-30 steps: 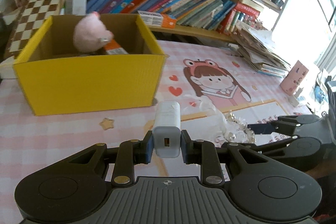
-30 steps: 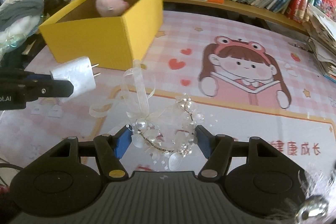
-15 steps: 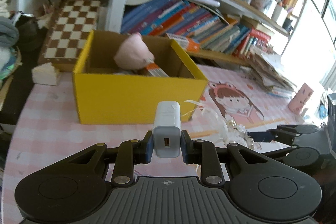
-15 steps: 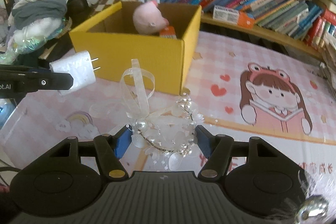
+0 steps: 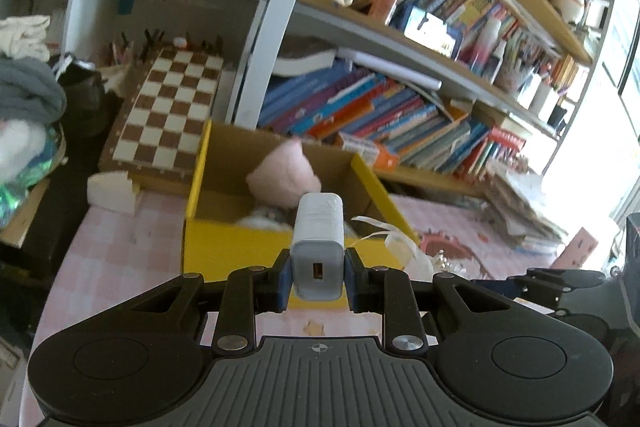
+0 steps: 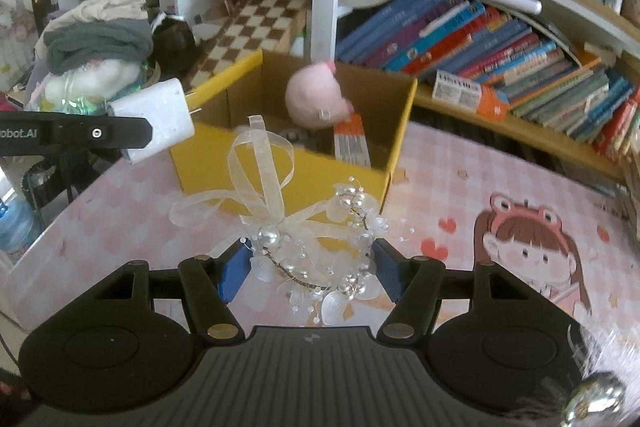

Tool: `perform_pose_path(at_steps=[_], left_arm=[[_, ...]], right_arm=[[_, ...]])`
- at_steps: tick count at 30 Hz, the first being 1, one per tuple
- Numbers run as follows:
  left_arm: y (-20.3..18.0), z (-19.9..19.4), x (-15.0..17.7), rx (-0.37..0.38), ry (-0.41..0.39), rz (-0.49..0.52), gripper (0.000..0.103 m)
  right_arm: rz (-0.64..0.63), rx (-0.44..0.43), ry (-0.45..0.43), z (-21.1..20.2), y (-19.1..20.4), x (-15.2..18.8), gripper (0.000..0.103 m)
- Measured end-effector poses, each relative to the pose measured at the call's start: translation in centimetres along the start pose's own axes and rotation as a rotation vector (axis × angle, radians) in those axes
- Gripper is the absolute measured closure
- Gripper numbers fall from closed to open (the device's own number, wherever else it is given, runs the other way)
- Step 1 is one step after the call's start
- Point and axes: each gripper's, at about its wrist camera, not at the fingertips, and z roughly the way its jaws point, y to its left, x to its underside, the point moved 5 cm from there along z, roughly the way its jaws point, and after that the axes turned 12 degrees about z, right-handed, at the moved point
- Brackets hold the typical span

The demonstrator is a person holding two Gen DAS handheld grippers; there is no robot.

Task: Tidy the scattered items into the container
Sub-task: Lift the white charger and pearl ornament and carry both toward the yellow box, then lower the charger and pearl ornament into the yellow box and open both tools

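My left gripper is shut on a white USB charger, held in the air just in front of the yellow box. The same charger shows at the left of the right wrist view, prongs toward the box. My right gripper is shut on a pearl and ribbon hair ornament, lifted above the pink mat, near the box's front corner. Inside the box lie a pink plush toy and an orange packet.
A chessboard leans behind the box beside a white shelf post. Rows of books fill the shelf at the back. Folded clothes pile at the left. The pink mat with a cartoon girl lies to the right.
Both grippers have risen and moved toward the yellow box with their items still held. The box now sits closer and its inside shows more in both views.
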Motion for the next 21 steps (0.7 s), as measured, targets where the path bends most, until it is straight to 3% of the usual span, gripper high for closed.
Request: perform_pose_path(at_steps=[11, 21], left_arm=[[1.0, 2.0, -3.7, -0.018, -0.081, 0.028, 0.079], [3.2, 5.7, -4.3, -0.058, -0.054, 0.001, 0.079]], right_arm=[[-0.030, 0.018, -0.092, 0.7, -0.5, -5.2, 0.040], [-0.049, 0.029, -0.109, 3.9, -0.6, -8.3, 0.040]])
